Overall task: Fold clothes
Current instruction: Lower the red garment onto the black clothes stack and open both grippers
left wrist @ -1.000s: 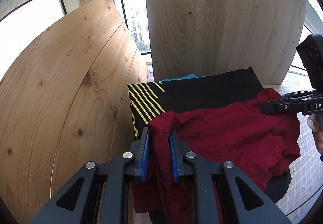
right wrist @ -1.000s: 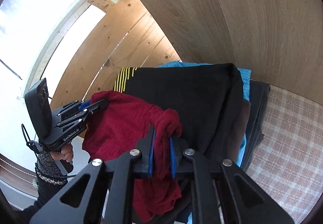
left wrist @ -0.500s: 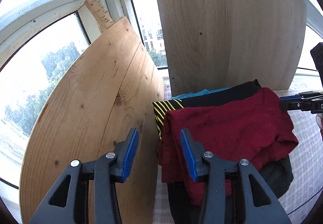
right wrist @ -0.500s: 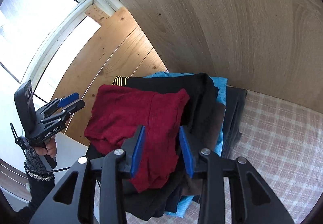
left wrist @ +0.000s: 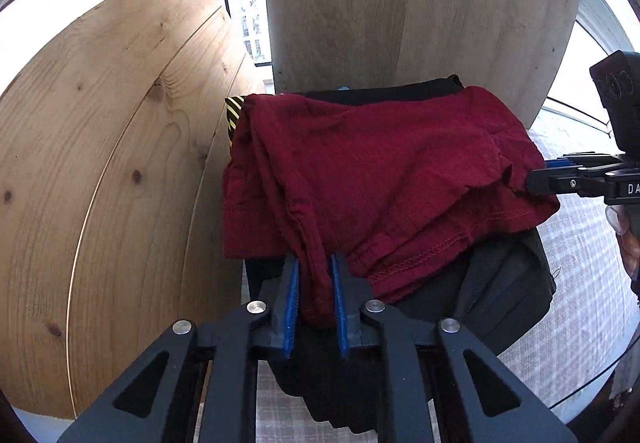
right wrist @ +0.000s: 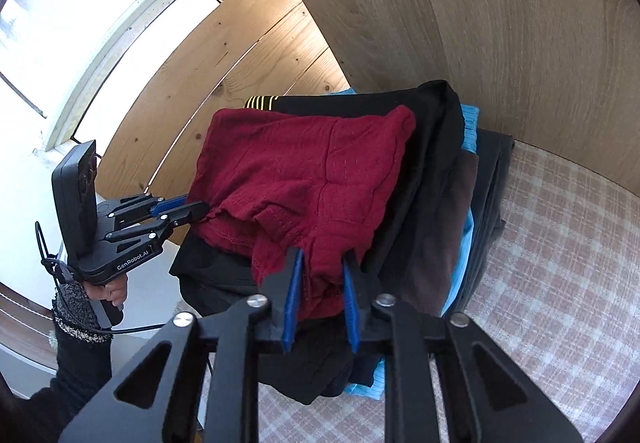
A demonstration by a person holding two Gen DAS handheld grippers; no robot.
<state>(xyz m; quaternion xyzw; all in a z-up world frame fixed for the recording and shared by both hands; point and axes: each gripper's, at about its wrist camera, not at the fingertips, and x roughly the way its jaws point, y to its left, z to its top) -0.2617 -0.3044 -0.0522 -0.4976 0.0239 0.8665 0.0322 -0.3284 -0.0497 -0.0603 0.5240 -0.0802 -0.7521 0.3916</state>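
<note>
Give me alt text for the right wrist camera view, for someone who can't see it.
Right gripper pinches the near edge of a dark red garment lying on a stack of folded clothes; the left gripper grips its far-left edge. Wooden boards stand behind, on a checked cloth.

The red garment (left wrist: 372,179) was soft matt knit cloth; the boards (left wrist: 112,147) were knotty, grained wood; the tablecloth (right wrist: 560,243) was woven check.

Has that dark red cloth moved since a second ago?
Yes. The dark red cloth now lies spread further back across the black garment, covering most of its yellow stripes, which showed plainly a second ago.
</note>
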